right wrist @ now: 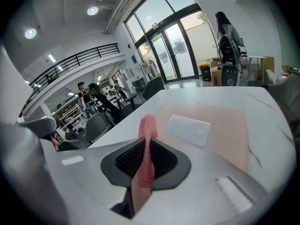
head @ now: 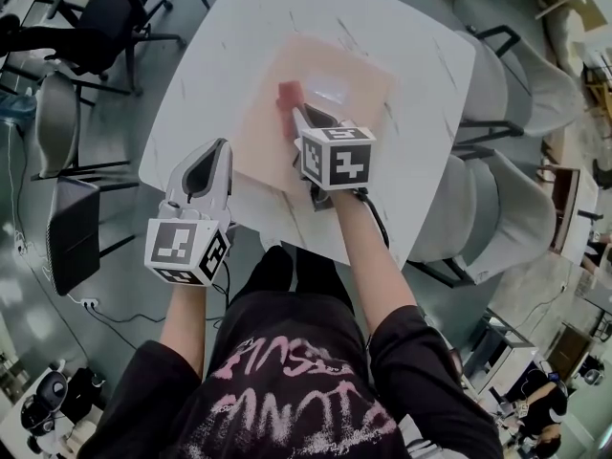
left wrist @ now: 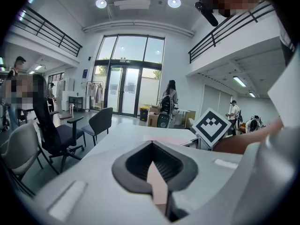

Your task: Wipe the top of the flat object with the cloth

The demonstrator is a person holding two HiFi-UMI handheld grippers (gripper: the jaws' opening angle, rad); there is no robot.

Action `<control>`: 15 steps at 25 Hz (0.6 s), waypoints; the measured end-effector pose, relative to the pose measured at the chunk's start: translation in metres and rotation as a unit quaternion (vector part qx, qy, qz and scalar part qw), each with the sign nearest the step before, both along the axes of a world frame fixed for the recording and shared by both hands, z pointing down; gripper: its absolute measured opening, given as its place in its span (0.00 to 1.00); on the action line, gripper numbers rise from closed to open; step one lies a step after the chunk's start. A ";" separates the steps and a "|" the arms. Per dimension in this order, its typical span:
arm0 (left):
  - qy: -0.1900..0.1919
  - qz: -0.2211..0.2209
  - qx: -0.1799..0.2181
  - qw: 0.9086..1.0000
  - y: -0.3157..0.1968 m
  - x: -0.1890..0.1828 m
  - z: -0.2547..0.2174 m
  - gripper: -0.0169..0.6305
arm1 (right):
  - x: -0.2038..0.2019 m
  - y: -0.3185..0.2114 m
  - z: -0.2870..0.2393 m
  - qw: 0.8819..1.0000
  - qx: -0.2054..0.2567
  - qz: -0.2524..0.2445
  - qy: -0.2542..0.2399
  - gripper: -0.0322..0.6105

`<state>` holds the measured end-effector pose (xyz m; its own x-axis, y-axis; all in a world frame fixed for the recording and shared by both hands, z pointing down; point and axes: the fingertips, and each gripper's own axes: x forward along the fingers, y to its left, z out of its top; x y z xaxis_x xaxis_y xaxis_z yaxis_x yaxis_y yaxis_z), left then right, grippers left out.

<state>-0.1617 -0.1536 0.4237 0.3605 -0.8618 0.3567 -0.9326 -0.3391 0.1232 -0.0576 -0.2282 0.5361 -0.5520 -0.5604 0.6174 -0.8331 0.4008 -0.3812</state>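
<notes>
Nearest, at the near-left corner of the white marble-veined square table (head: 406, 36): left gripper (head: 219, 148), jaws together with nothing between them. Whether touching the tabletop or above it, not to be told. Bare white surface beyond its tips, as far as the left edge of the pale pink square mat (head: 256, 134).

Further in, over the mat: right gripper (head: 299, 113), jaws clamped on one red woven cloth (head: 290, 94), a fold of it sticking out past the fingertips. Just beyond and to the right, one clear flat rectangular plate (head: 331, 92) lying flat near the mat's middle, apart from the cloth by a narrow strip of mat. Open mat on every side of the plate.

Mat's near edge close to the table's near edge. Wider bare tabletop beyond the far edge and along the right.

Counted: two grippers, one cloth, one plate, one mat, one table. At the table's right edge, two pale grey chairs (head: 497, 79).
</notes>
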 end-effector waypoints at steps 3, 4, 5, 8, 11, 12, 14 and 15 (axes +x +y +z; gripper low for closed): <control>0.001 0.003 0.000 1.000 0.000 0.003 0.000 0.03 | 0.013 -0.001 0.001 1.000 0.000 0.009 0.008 0.13; 0.002 0.005 0.000 1.000 -0.001 0.005 0.000 0.03 | 0.017 -0.002 0.001 1.000 0.000 0.012 0.010 0.13; 0.002 0.006 0.000 1.000 -0.001 0.006 0.000 0.03 | 0.021 -0.002 0.002 1.000 -0.001 0.015 0.013 0.13; 0.004 0.011 -0.001 1.000 -0.001 0.011 0.001 0.03 | 0.032 -0.003 0.004 1.000 -0.003 0.024 0.019 0.13; 0.005 0.014 -0.001 1.000 -0.002 0.014 0.003 0.03 | 0.043 -0.002 0.008 0.999 -0.005 0.032 0.025 0.13; 0.005 0.015 -0.001 1.000 -0.002 0.015 0.003 0.03 | 0.046 -0.002 0.009 0.999 -0.006 0.035 0.027 0.14; 0.006 0.017 -0.002 1.000 -0.003 0.016 0.004 0.03 | 0.052 -0.003 0.010 0.999 -0.008 0.041 0.030 0.14; 0.007 0.017 -0.003 1.000 -0.003 0.017 0.004 0.03 | 0.054 -0.003 0.011 0.998 -0.009 0.044 0.032 0.14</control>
